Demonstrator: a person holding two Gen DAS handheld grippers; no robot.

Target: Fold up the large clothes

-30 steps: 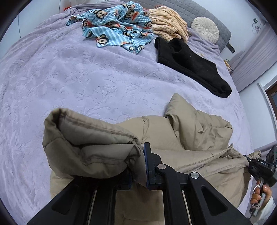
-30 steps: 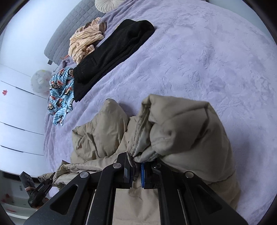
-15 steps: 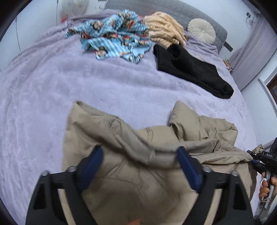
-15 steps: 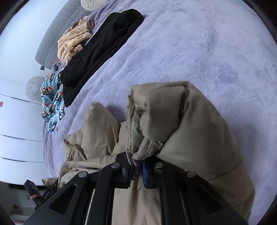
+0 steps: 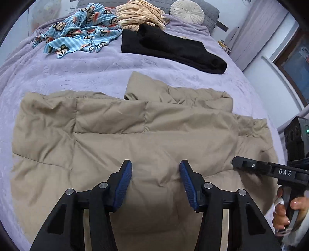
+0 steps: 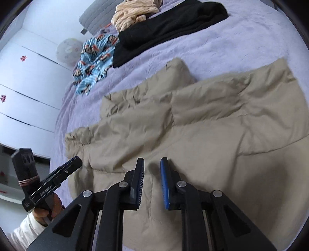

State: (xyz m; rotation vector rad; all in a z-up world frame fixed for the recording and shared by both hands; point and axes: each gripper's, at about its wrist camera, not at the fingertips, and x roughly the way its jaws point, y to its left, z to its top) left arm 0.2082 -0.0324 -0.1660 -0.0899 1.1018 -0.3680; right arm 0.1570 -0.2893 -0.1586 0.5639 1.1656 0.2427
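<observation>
A tan padded jacket (image 5: pixel 135 135) lies folded and flattened on the lilac bedspread (image 5: pixel 77 73); it also fills the right wrist view as the jacket (image 6: pixel 212 125). My left gripper (image 5: pixel 156 170) hovers over its near edge, jaws closing, only loose fabric below the blue pads (image 5: pixel 125 179). My right gripper (image 6: pixel 152 167) is over the same near edge, jaws narrowly apart and opening, with nothing pinched. The right gripper (image 5: pixel 234 164) shows at the jacket's right side, held by a hand (image 5: pixel 285 214). The left gripper (image 6: pixel 77 161) shows at the jacket's left corner.
At the bed's far side lie a black garment (image 5: pixel 170 50), a blue monkey-print garment (image 5: pixel 83 32) and a peach striped garment (image 5: pixel 139 17). A round cushion (image 5: pixel 186 11) leans on the grey headboard (image 5: pixel 210 13). White wardrobe doors (image 6: pixel 25 86) stand beside the bed.
Both grippers held bunched jacket fabric up; both have let go and drawn back toward the near edge. The raised part now lies flat over the rest of the jacket.
</observation>
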